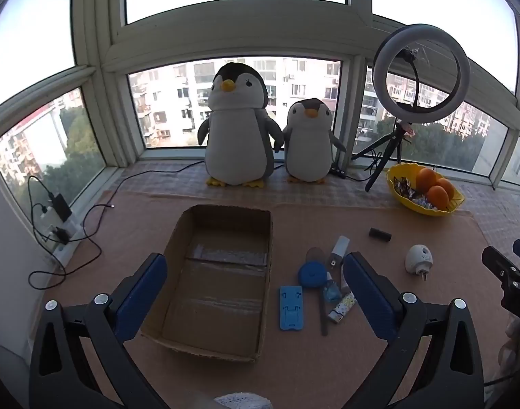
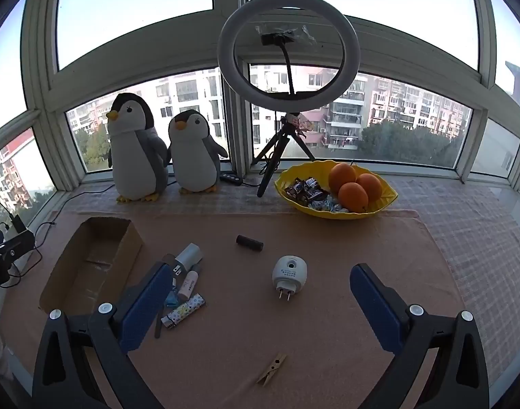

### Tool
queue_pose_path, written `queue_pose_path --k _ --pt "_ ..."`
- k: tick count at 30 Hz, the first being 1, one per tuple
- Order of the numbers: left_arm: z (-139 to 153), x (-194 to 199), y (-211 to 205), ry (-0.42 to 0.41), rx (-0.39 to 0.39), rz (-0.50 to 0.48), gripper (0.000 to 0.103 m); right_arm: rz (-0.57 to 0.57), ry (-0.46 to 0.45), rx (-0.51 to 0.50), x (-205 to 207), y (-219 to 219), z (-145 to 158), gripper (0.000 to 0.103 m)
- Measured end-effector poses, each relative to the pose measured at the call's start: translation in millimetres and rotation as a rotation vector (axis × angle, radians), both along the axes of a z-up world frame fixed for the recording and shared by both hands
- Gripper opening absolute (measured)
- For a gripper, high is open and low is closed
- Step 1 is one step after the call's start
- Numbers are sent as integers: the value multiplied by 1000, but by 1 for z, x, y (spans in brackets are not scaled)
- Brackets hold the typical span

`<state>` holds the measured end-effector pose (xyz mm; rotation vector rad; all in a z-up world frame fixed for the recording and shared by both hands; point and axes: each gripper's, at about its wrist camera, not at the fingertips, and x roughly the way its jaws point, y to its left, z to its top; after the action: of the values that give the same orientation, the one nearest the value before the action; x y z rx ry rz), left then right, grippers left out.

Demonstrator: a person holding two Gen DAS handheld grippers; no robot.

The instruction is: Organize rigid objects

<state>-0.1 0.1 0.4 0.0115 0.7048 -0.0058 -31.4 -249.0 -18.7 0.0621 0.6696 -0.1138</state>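
An empty cardboard box (image 1: 222, 347) lies on the brown mat, also in the right wrist view (image 2: 123, 238). Right of it lie a blue phone stand (image 1: 290, 308), a blue round case (image 1: 312, 273), a white charger (image 1: 339, 249), a patterned lighter (image 2: 183, 310), a black cylinder (image 2: 249, 242), a white plug-in night light (image 2: 288, 274) and a wooden clothespin (image 2: 272, 369). My left gripper (image 1: 256, 266) is open above the box and the pile. My right gripper (image 2: 260, 279) is open above the night light.
Two plush penguins (image 1: 241, 126) stand at the window. A ring light on a tripod (image 2: 287, 51) and a yellow bowl (image 2: 335, 213) of oranges and sweets sit at the back right. A power strip with cables (image 1: 60, 225) lies at the left.
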Motion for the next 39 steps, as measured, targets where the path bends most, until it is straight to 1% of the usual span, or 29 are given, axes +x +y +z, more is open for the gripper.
queue_pose_path --k 4,8,9,13,20,39 --pt "2 -3 2 -17 9 5 103 -1 3 -2 0 1 0 102" --pt "-2 -1 -5 -10 28 11 103 -1 -3 4 0 -1 0 102" --pt "0 3 -1 -1 20 10 103 -2 -1 6 0 -1 0 102" --pt "-1 -3 -3 -16 19 8 103 -8 1 13 -2 -5 -6 102" --pt "-1 -3 -4 -14 15 4 103 -18 16 16 1 -3 -3 102" --pt "0 -3 -4 -13 14 3 103 -13 13 8 1 -3 -4 102"
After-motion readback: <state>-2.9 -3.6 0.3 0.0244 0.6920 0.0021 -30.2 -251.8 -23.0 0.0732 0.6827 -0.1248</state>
